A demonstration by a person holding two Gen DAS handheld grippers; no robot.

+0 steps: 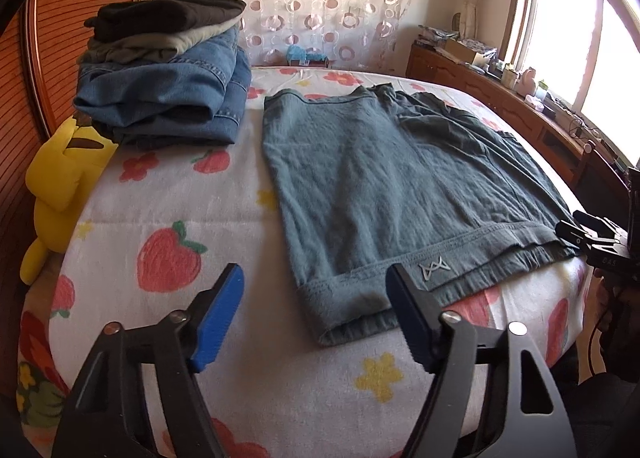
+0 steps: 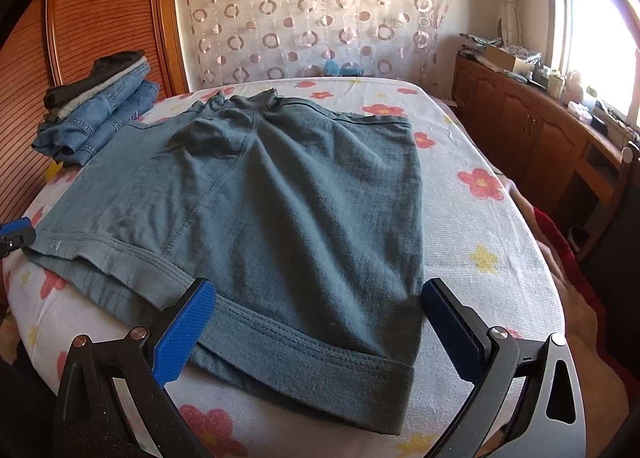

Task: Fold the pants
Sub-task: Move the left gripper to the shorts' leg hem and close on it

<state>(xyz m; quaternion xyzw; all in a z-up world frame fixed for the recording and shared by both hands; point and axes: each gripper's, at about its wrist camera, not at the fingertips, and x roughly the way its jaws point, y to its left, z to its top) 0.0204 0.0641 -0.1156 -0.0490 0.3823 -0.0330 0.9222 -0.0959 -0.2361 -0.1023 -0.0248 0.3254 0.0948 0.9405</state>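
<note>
Grey-green pants point(image 1: 380, 185) lie folded flat on the bed, waistband toward me; they also show in the right wrist view point(image 2: 280, 197). My left gripper point(image 1: 316, 298) is open and empty, hovering over the pants' near left corner. My right gripper point(image 2: 320, 310) is open and empty, its blue pads point(image 2: 184, 330) either side of the pants' near right corner. The right gripper also shows at the far right edge of the left wrist view point(image 1: 592, 238), and the left gripper at the left edge of the right wrist view point(image 2: 14, 238).
A stack of folded jeans and dark clothes point(image 1: 168, 77) sits at the bed's far left. A yellow plush toy point(image 1: 60, 177) lies by the left edge. The flowered bedspread point(image 1: 180, 197) covers the bed. A wooden cabinet point(image 2: 540, 137) runs along the right under the window.
</note>
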